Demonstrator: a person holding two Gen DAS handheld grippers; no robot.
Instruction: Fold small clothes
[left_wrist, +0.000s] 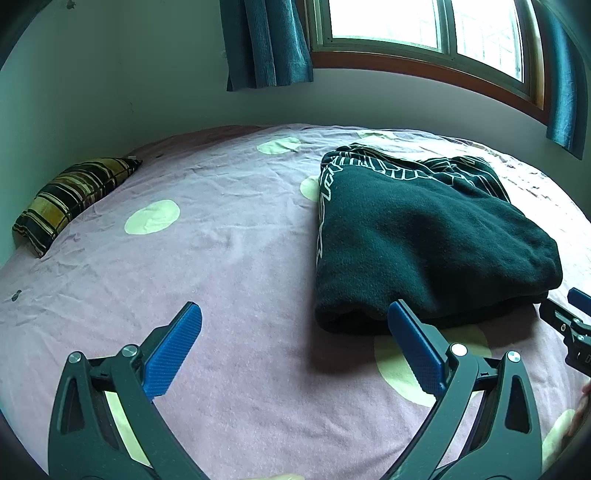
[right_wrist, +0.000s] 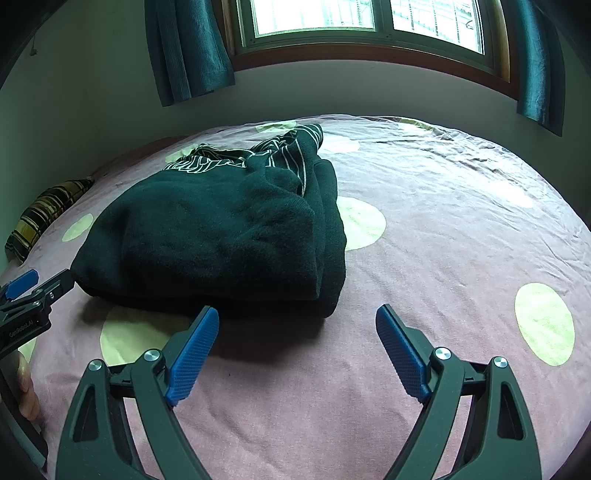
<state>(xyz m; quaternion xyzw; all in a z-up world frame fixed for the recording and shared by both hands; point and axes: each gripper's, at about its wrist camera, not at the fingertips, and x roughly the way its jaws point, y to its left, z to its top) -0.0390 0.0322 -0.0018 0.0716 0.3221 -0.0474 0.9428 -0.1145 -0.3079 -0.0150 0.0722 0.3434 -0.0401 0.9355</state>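
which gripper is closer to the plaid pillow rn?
Left. The left gripper hovers open on the pillow's side of the folded black garment; the plaid pillow lies far off. The right gripper is across the garment.

- Sweater (left_wrist: 424, 236): dark, thick cloth, matt, fuzzy nap; thin pale line print at far edge.
- Bedsheet (left_wrist: 236, 258): pinkish cloth, matt, finely wrinkled, pale round dots.
- Pillow (left_wrist: 70, 195): striped cloth, yellow and black, slight sheen.
- Left gripper (left_wrist: 295, 332): matt black plastic arms, shiny round metal rivets; pads (left_wrist: 173, 350) blue, textured with fine grid.
- Right gripper (right_wrist: 297, 328): same finish.
- Curtain (left_wrist: 266, 40): teal ribbed cloth.
- Window frame (left_wrist: 424, 66): glossy brown wood.
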